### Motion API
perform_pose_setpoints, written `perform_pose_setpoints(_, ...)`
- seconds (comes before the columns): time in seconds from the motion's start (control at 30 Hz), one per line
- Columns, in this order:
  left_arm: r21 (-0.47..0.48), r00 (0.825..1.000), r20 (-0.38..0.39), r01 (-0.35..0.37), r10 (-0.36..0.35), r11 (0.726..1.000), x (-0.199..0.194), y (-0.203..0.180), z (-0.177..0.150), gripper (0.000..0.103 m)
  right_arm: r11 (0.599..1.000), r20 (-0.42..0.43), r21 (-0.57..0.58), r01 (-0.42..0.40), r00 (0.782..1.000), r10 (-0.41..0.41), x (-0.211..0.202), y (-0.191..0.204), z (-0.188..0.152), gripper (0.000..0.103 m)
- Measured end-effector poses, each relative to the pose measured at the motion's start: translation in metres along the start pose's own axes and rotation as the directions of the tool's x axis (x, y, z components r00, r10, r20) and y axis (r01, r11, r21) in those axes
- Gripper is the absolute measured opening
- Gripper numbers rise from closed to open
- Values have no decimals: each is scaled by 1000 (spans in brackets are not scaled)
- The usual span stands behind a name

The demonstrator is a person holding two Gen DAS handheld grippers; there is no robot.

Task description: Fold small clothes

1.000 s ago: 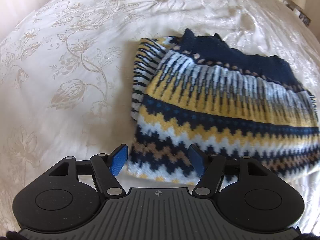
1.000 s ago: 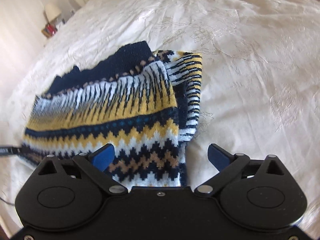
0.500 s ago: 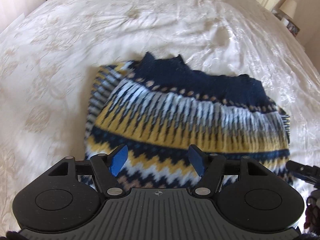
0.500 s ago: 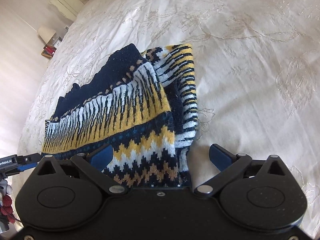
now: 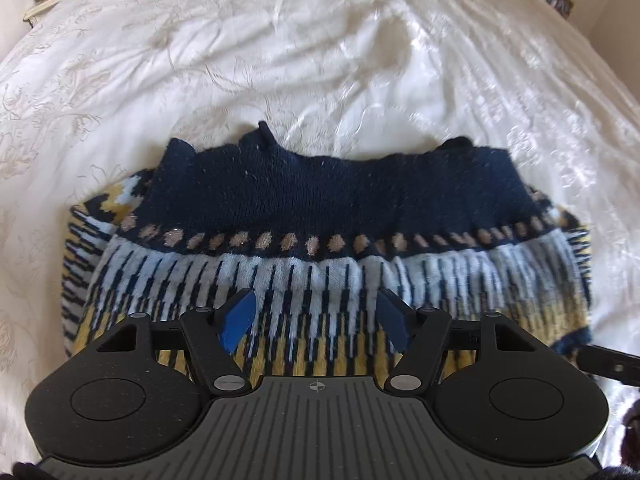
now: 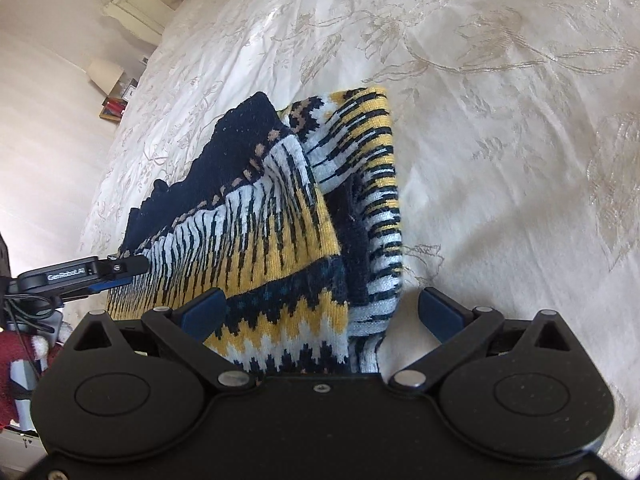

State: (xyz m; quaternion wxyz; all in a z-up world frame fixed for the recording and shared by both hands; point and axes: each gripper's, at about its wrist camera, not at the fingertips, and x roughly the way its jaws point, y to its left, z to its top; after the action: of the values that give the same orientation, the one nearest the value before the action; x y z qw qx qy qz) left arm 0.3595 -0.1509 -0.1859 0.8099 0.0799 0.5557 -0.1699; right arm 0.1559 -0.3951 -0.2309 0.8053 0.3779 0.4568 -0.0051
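Both tongs spread, empty, over folded knit sweater, long axis crosswise, navy hem far side.

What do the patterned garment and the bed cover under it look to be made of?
Sweater: a soft, matte knit, probably wool or acrylic; stitch rows and fuzz show in the navy band. Bedspread: a cream woven fabric, likely a satin-like jacquard; its raised floral motifs catch the light with a slight sheen.
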Motion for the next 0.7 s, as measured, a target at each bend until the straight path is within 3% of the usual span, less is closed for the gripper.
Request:
perform_pose_setpoints(0.1, 1, 999, -36, -23, 23, 1000, 19, 0, 2, 66, 999, -17, 16, -43, 999, 43, 6, -5, 6, 103)
perform_pose_setpoints(0.57, 35, 997, -59, -51, 53, 998, 50, -3, 13, 102, 975, -56, 87, -205, 976, 210, 34, -14, 28, 103)
perform_pose_setpoints(0.7, 40, 997, -58, -53, 55, 998, 54, -3, 15, 103, 969, -46, 88, -230, 971, 235, 34, -16, 26, 103)
